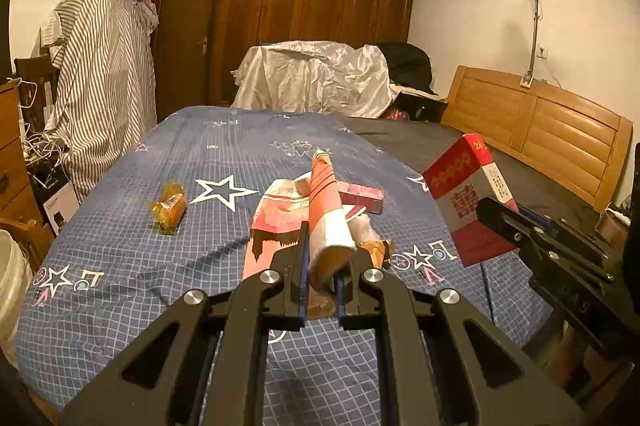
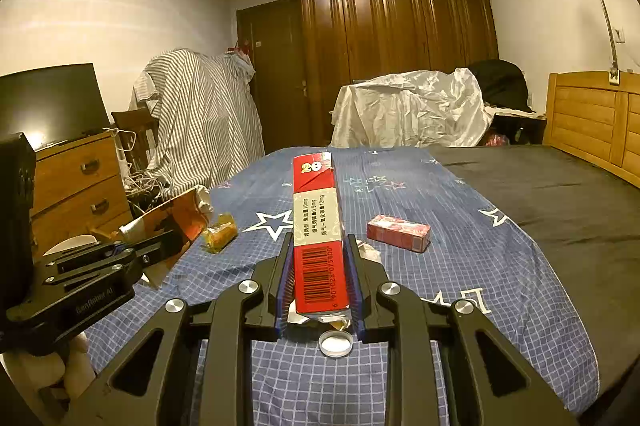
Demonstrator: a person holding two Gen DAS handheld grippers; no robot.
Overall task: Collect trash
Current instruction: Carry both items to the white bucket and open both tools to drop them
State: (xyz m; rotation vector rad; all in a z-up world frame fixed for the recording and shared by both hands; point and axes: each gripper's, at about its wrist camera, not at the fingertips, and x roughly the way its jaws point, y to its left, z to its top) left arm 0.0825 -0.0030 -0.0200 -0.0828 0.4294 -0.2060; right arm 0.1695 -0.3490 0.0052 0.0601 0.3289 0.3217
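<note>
Gripping a flattened pink-and-white foil wrapper [image 1: 328,222], left fingers [image 1: 322,280] are clamped; right fingers [image 2: 318,274] pinch a tall red cardboard carton [image 2: 318,226] above the blue star-print bedsheet [image 2: 460,266]. Advice: carry both level; small red box [image 2: 399,232], amber cellophane wrapper [image 2: 219,236] and white bottle cap [image 2: 336,343] remain.

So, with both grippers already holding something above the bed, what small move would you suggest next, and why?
Probably carry both loads off to a bin, which is not in view. The left gripper is shut on a flattened pink-and-white foil wrapper, the right gripper on a long red cardboard carton; neither can grasp more.
</note>
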